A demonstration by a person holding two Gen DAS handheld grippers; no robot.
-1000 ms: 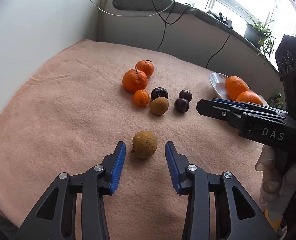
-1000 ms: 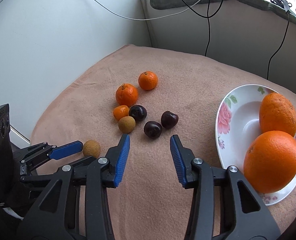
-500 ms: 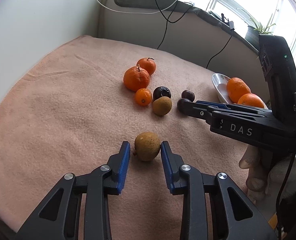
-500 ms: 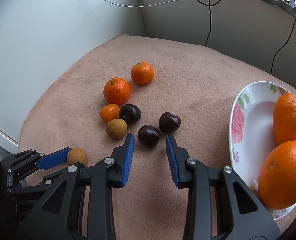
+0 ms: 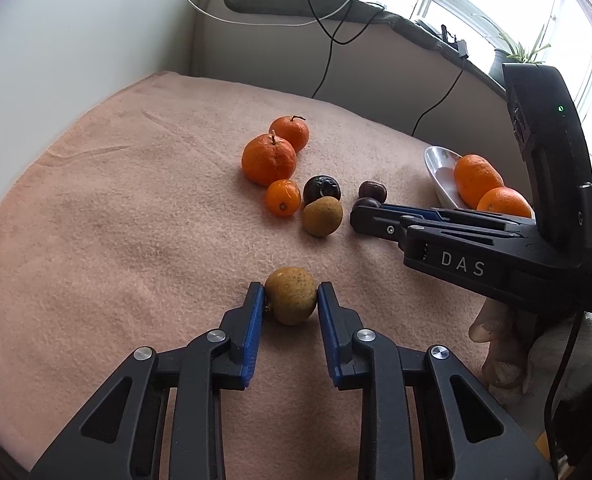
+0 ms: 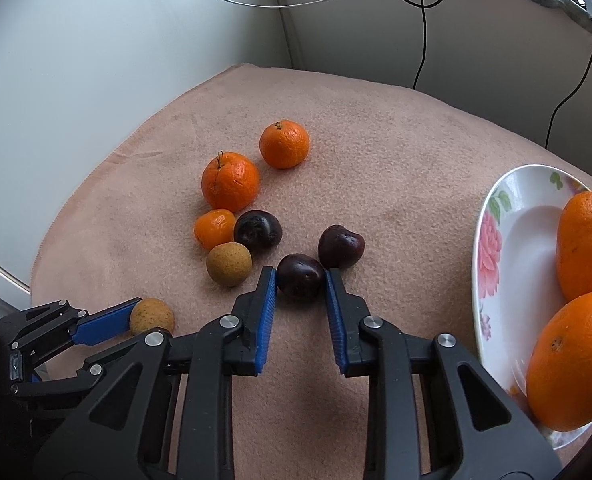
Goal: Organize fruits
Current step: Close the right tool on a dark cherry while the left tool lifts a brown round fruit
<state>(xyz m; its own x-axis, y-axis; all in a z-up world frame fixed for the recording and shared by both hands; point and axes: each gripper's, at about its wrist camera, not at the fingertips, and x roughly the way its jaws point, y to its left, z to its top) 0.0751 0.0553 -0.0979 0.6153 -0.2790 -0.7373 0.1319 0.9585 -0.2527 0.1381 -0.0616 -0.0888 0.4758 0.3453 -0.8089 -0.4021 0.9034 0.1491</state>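
Left wrist view: the left gripper (image 5: 290, 298) pinches a small brown fruit (image 5: 291, 295) resting on the pink cloth (image 5: 115, 220), its blue pads touching both sides. Right wrist view: the right gripper (image 6: 300, 283) closes its fingers around a dark cherry (image 6: 300, 281) on the cloth, near a flowered plate (image 6: 496, 264) holding two oranges (image 6: 572, 360).

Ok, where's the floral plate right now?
In the right wrist view the floral plate sits at the far right edge of the pink blanket, holding two oranges, right of the dark cherries.
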